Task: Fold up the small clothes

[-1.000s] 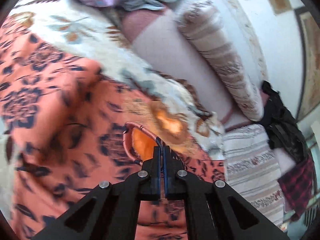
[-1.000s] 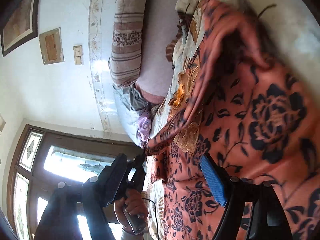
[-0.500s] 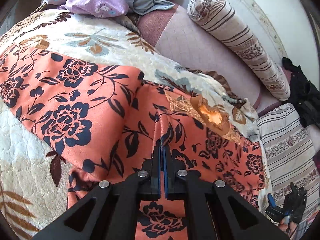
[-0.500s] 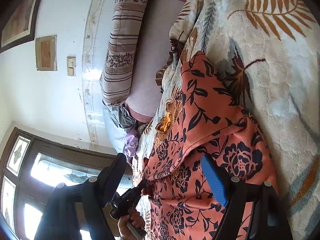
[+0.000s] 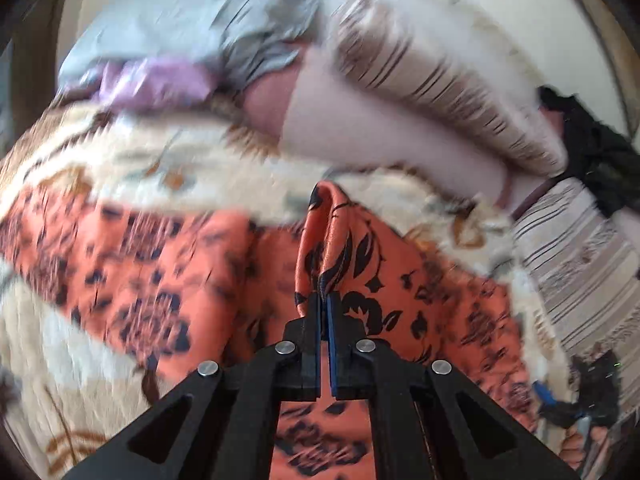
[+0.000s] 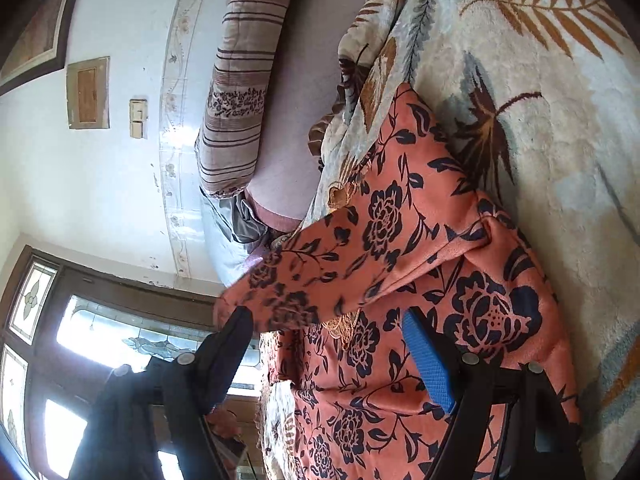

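An orange garment with dark blue flowers (image 5: 400, 280) lies spread on a cream leaf-patterned blanket (image 5: 132, 160). My left gripper (image 5: 323, 300) is shut on a raised fold of the garment, and the cloth rises as a ridge from its tips. In the right wrist view the same garment (image 6: 400, 220) has one flap pulled up and over to the left. My right gripper (image 6: 332, 340) stands open just above the cloth, its blue pad (image 6: 428, 364) clear of the fabric. It also shows small at the left wrist view's lower right, as the right gripper (image 5: 560, 400).
A striped bolster (image 5: 440, 92) and a pink mattress strip (image 5: 360, 132) lie behind the blanket. Grey and purple clothes (image 5: 180, 52) are heaped at the far left, a black garment (image 5: 592, 152) at the right. A wall and a window (image 6: 80, 320) are beyond the bed's edge.
The left gripper has rolled and lifted slightly, still shut on the fold. The orange flap, which lay flat half a second ago, is drawn up and leftward. The right gripper has stayed open and still.
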